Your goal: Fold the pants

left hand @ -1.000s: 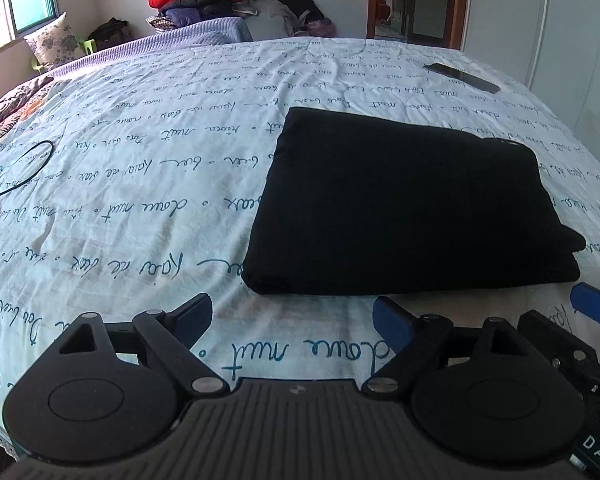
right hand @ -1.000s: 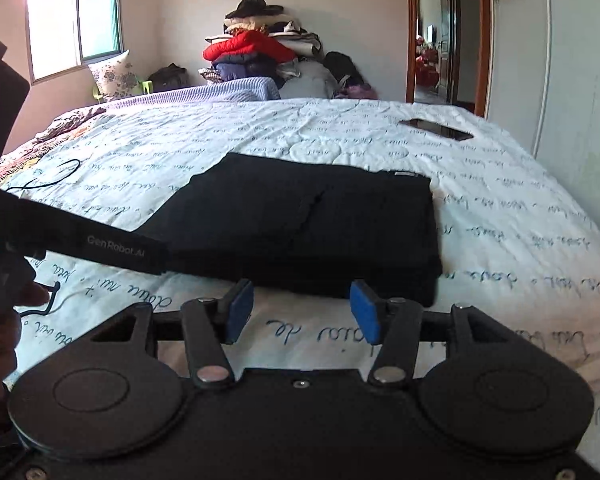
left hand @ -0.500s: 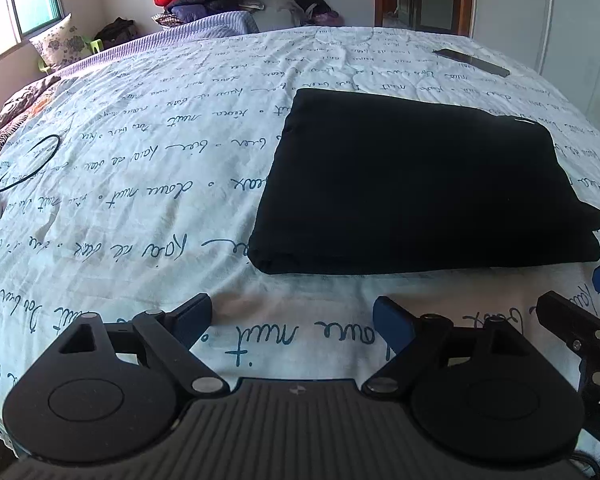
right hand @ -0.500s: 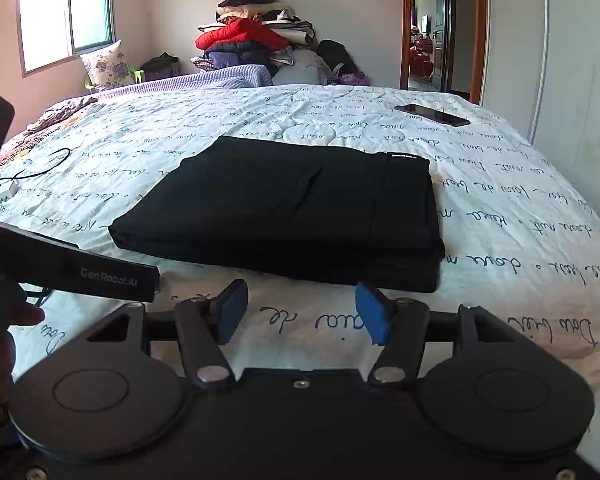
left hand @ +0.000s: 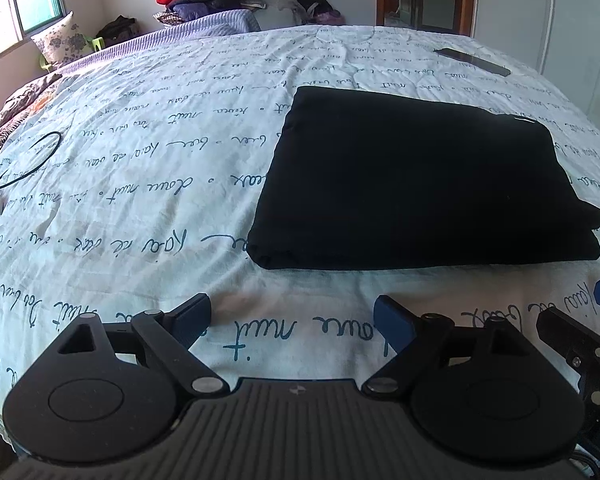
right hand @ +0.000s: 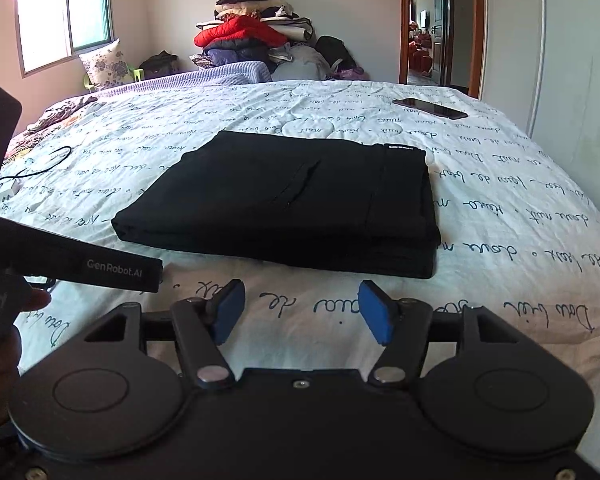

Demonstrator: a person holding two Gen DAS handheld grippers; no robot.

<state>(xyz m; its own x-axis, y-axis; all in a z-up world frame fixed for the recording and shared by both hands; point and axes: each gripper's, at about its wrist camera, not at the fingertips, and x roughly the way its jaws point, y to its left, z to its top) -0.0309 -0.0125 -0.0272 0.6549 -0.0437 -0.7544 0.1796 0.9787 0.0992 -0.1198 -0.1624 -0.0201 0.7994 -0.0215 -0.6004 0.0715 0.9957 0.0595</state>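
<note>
My pads [right hand: 230, 312] are blue on black fingers. The pants [right hand: 284, 200] before me are plain black. The bedspread [left hand: 140, 168] is white, patterned with rows of dark teal handwriting. A black cable [left hand: 32, 156] lies on it, and a dark phone [right hand: 430, 108]. Far off, a red jacket [right hand: 236, 34] tops a pile, beside a lilac blanket [right hand: 228, 74] and a flowered pillow [right hand: 106, 62].

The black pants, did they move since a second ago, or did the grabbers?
The right gripper has just been opening a little, with nothing between its pads. The pants sit farther from both grippers now. The pants stayed folded on the bed, and the left gripper stayed open and empty.
</note>
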